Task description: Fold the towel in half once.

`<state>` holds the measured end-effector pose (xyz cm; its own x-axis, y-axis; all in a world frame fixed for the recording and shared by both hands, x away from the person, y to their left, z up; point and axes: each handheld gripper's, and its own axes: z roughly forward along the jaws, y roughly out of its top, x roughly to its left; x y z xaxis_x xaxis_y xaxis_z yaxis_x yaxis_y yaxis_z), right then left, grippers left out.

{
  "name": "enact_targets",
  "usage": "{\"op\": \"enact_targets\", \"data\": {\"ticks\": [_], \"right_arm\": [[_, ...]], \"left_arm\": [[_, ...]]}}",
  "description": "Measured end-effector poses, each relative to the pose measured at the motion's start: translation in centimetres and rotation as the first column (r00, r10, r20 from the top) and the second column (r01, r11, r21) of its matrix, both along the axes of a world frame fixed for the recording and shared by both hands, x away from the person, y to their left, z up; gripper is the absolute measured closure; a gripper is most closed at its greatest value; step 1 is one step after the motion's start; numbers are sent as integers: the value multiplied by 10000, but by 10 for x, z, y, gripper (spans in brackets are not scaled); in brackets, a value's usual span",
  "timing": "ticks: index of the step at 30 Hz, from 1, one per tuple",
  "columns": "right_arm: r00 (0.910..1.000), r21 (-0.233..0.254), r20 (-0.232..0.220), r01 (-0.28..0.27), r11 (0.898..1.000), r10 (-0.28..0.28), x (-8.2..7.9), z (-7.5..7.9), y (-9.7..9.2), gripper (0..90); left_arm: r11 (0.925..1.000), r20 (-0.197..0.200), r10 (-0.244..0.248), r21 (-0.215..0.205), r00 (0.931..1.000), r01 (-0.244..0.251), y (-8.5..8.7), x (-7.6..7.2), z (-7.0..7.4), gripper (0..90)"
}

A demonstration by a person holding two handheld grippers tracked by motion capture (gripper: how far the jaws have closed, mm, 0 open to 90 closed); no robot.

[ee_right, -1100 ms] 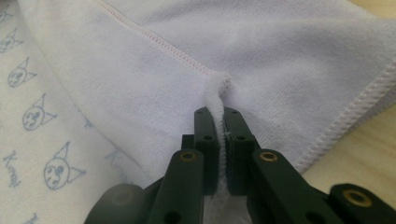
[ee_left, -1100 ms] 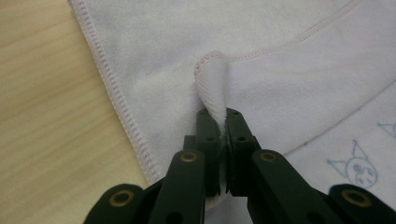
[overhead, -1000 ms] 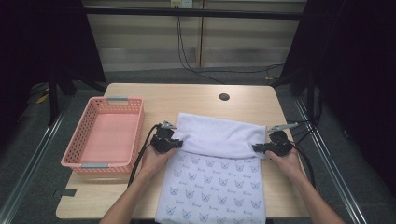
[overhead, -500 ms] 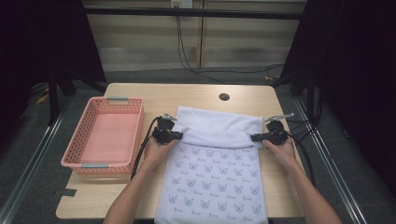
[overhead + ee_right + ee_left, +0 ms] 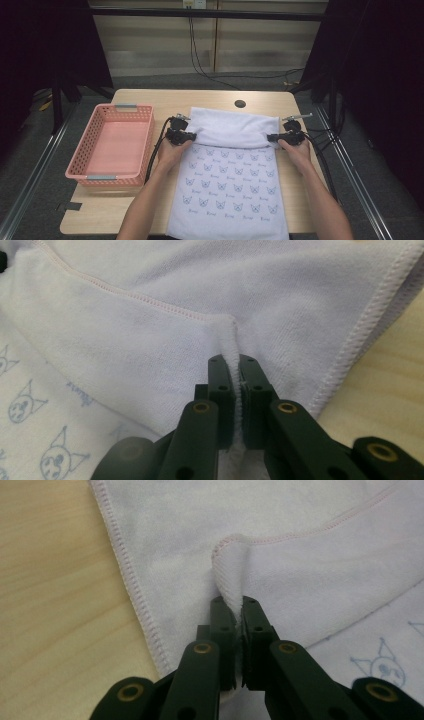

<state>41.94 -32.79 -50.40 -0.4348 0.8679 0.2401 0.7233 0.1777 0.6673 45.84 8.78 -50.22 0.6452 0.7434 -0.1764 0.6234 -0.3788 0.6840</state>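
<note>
Towel (image 5: pixel 227 200) with a small cat-face print lay flat on the table (image 5: pixel 150 102), right of the pink basket (image 5: pixel 112 145). Left gripper (image 5: pixel 186 136) and right gripper (image 5: pixel 276 137) each pinched a corner of its folded-over white edge, beyond the print.
</note>
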Motion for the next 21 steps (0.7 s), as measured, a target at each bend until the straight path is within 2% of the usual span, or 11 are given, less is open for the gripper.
{"op": "enact_targets", "data": {"ticks": [8,12,13,14,16,18,19,21], "right_arm": [[9986,-57,199,484,9988,-483,20,-2,5,864],[9976,-125,332,606,9981,-601,25,-1,8,865],[9976,-106,360,588,9982,-584,25,0,7,864],[9978,-91,427,511,9987,-506,25,1,6,864],[9965,197,667,490,9986,-502,23,9,1,865],[9937,547,1049,349,9979,-405,21,23,-6,865],[9929,627,1124,311,9975,-381,20,28,-8,865],[9893,668,1434,181,9976,-276,16,43,-12,865]], "left_arm": [[9980,6,321,-547,9995,-320,4,15,-4,865],[9989,-80,301,-357,9995,-304,3,17,-2,866],[9984,-116,345,-455,9993,-350,3,16,-1,866],[9991,-79,210,-362,9997,-213,4,14,1,866],[9994,186,271,-196,9995,-267,4,9,7,866],[9973,170,290,-676,9994,-278,5,6,13,866],[9985,290,62,-553,9996,-46,5,4,19,866],[9960,450,-81,-886,9990,121,7,0,29,865]]}}
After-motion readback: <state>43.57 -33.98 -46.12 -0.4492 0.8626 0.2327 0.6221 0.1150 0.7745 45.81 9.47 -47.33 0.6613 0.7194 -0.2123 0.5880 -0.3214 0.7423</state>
